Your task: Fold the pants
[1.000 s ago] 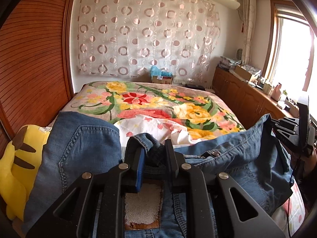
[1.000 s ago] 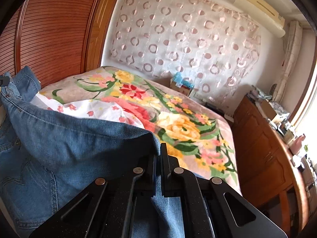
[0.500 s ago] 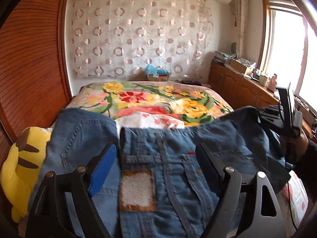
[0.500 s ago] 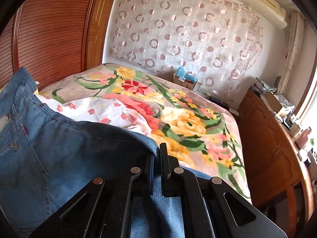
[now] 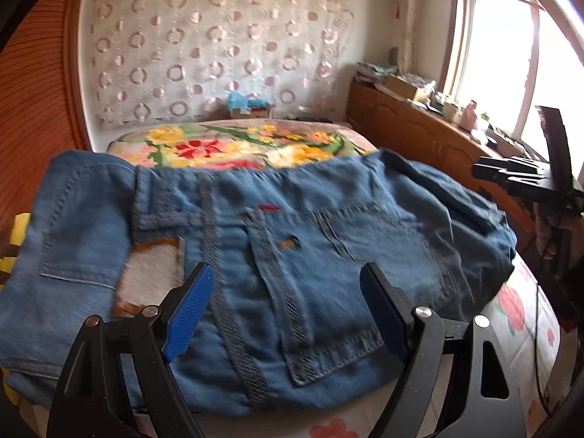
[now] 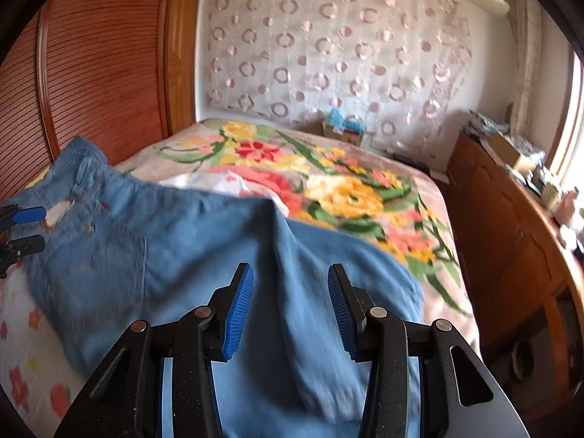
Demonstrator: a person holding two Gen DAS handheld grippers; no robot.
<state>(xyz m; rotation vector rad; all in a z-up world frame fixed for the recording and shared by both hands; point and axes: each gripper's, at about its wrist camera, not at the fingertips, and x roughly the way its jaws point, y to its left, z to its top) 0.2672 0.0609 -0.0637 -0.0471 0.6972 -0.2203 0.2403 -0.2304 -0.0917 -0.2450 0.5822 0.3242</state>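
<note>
Both grippers hang over the jeans [image 5: 292, 241], which lie folded on the near end of the bed [image 6: 365, 197]. Left gripper [image 5: 288, 314] has its jaws wide apart and holds nothing; the waist part with the back pocket [image 5: 321, 281] lies just below and ahead of it. Right gripper [image 6: 290, 299] is opening its jaws, and a raised fold of denim sits between them, not pinched. Long side of the jeans runs across, from one gripper to the other. Next fold probably needs a fresh grab at each end. A yellow plush toy [image 5: 14, 252] peeks out beside the jeans. Farther off, the flowery blanket [image 6: 350, 193] stretches to the curtain [image 6: 328, 51]. Wooden cabinets [image 6: 511, 226] stand along the window side.
</note>
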